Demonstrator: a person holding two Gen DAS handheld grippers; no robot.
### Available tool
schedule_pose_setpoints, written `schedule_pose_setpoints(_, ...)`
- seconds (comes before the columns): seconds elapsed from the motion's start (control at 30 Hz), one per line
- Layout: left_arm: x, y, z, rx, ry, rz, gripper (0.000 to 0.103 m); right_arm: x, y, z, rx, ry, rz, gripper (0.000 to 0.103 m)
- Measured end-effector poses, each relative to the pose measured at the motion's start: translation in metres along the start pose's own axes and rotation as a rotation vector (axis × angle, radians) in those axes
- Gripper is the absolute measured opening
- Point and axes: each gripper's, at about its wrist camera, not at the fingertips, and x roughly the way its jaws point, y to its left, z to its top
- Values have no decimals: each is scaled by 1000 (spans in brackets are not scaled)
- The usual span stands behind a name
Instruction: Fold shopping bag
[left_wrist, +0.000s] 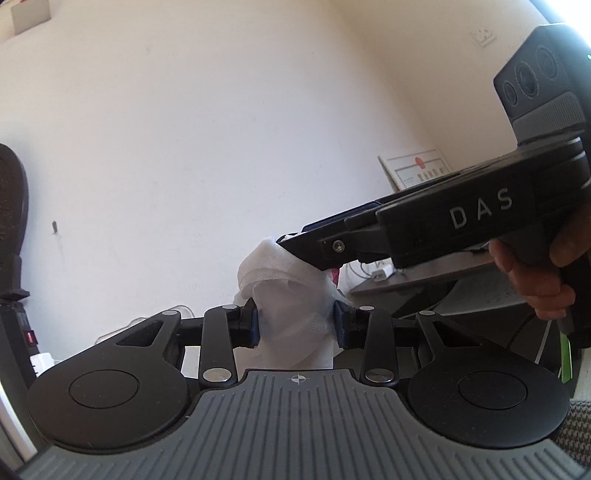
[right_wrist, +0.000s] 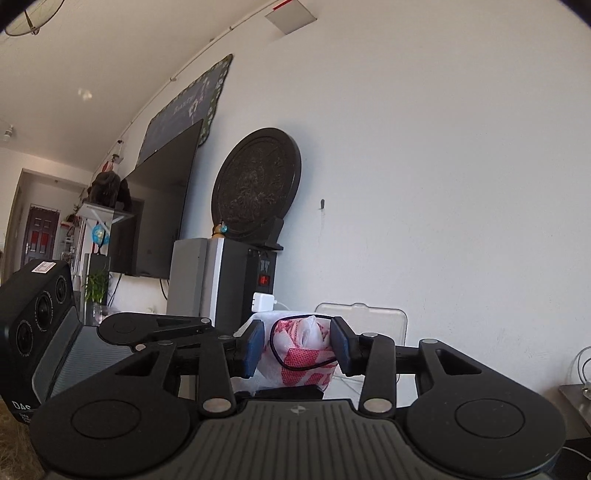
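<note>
The shopping bag (left_wrist: 291, 295) is a rolled white bundle with red print and a black cord (right_wrist: 306, 347), held up in the air in front of a white wall. My left gripper (left_wrist: 295, 325) is shut on its lower part, blue pads pressing both sides. My right gripper (right_wrist: 301, 345) is shut on the bundle's other end. In the left wrist view the right gripper (left_wrist: 295, 242) comes in from the right, its tips pinching the top of the bundle, a hand on its handle. In the right wrist view the left gripper's body (right_wrist: 122, 332) lies at the lower left.
A round dark plate (right_wrist: 256, 184) stands on a grey cabinet (right_wrist: 221, 280) with a power strip against the wall. A television (right_wrist: 159, 206) hangs further left. A clear plastic lid (right_wrist: 369, 314) leans behind the bag. A desk with papers (left_wrist: 424, 280) lies at right.
</note>
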Motion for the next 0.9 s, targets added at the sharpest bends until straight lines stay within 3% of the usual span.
schedule_pose_setpoints(0.13, -3, 10, -3, -32, -4, -13, 38, 3, -46, 11, 343, 77, 172, 38)
schedule_pose_setpoints(0.17, -4, 13, -3, -36, -6, -16, 38, 3, -51, 13, 372, 92, 189, 35)
schedule_pose_setpoints(0.23, -6, 16, -3, -30, -8, -16, 38, 4, -53, 17, 346, 116, 187, 22)
schedule_pose_setpoints(0.33, -6, 23, -2, 8, 1, -3, 38, 5, -42, 23, 231, 153, 155, 19)
schedule_pose_setpoints(0.37, -8, 9, -22, 21, 6, 2, 38, 5, -39, 23, 202, 161, 148, 19)
schedule_pose_setpoints(0.4, -9, 0, -35, 26, 14, 0, 39, 5, -37, 23, 182, 174, 150, 23)
schedule_pose_setpoints(0.5, -7, 1, -25, 9, 21, -14, 39, 2, -42, 22, 218, 193, 182, 30)
schedule_pose_setpoints(0.6, 17, 2, -2, -6, 30, -37, 39, 1, -46, 23, 249, 205, 243, 54)
schedule_pose_setpoints(0.7, 22, 8, 24, -23, 29, -45, 39, 1, -36, 25, 169, 212, 235, 54)
schedule_pose_setpoints(0.77, 20, 10, 28, -46, 27, -56, 38, 1, -40, 25, 194, 218, 248, 52)
schedule_pose_setpoints(0.9, 8, 24, 31, -79, 26, -69, 38, 1, -50, 25, 239, 224, 239, 24)
